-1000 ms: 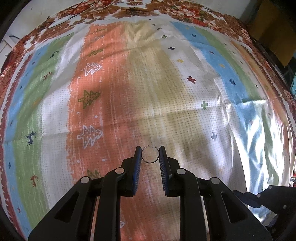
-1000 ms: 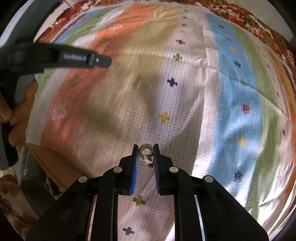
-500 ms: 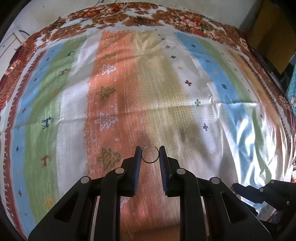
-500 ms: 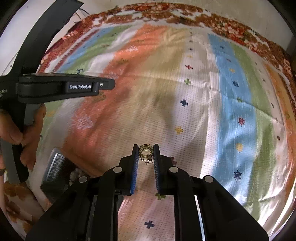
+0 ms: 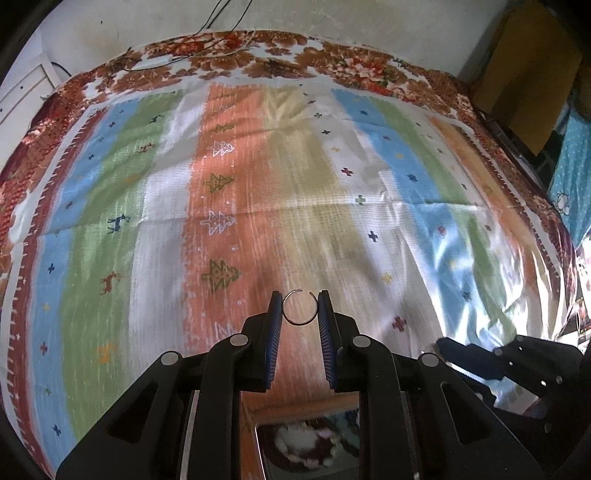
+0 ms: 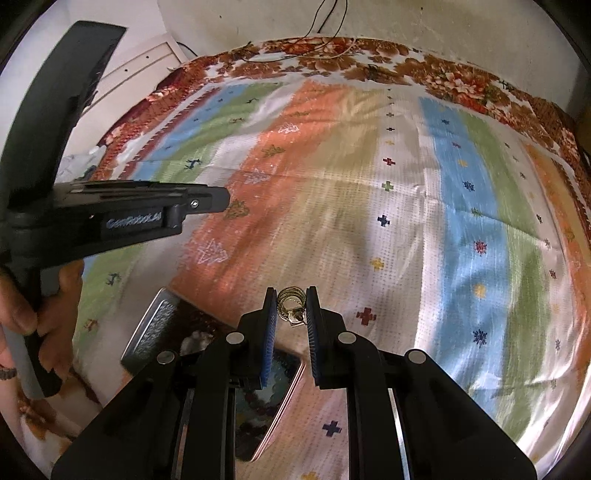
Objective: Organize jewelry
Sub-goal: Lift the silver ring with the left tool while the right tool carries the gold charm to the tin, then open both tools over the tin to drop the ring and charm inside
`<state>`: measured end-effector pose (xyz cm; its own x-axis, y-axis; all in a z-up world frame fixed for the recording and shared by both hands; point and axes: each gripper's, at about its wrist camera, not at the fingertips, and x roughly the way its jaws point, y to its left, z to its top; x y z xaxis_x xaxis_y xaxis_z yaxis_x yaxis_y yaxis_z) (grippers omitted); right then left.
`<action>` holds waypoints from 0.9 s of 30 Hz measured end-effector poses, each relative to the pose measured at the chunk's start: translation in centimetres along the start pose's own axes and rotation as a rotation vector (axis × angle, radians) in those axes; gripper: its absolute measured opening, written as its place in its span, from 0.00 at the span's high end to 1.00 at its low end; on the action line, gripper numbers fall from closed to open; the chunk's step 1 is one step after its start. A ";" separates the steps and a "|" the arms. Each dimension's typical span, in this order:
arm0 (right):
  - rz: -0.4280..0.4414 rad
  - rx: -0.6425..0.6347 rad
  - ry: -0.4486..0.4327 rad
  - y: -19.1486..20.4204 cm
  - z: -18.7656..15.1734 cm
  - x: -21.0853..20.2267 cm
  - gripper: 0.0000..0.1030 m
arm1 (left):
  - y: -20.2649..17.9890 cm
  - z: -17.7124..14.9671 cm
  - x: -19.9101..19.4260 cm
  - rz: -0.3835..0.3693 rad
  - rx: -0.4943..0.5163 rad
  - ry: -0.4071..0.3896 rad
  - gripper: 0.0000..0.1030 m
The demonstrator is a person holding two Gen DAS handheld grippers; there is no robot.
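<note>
Claws both clamped: left claw (image 5: 299, 308) on thin open wire ring (image 5: 299, 307), right claw (image 6: 291, 308) on gold coiled ornament (image 6: 291, 303).

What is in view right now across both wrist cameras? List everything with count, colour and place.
thin open silver wire ring: one, silver, pinched between the left jaws.
gold coiled jewelry piece with small tag: one, gold, pinched between the right jaws.
open metal tin box: one, silver with dark interior, below both grippers at the near edge.
striped patterned cloth: one, orange, green, blue and white, covering the surface.
floral bedcover: one, brown-red, under the cloth.
black cables: some, far wall.
left gripper: black, blue pads.
right gripper: black, blue pads.
left hand: gripping the left handle.
</note>
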<state>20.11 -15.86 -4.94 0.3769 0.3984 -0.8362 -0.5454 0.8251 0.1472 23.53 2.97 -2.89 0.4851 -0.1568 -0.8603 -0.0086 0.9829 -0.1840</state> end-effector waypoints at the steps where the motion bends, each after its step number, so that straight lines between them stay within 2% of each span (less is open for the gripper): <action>1: 0.003 -0.001 -0.003 0.1 -0.2 -0.2 0.84 | -0.1 -0.3 -0.4 -0.001 0.003 -0.005 0.82; 16: 0.078 -0.011 -0.046 1.2 -2.9 -2.0 0.84 | -1.4 -5.6 -5.4 -0.039 0.040 -0.074 0.82; 27: 0.103 -0.030 -0.063 1.9 -4.0 -2.8 0.84 | -1.3 -8.6 -6.8 -0.032 0.039 -0.095 0.82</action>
<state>15.03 -17.00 -4.44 0.3635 0.5055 -0.7825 -0.6054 0.7666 0.2140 12.74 1.97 -0.87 0.5650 -0.1801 -0.8052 0.0415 0.9809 -0.1902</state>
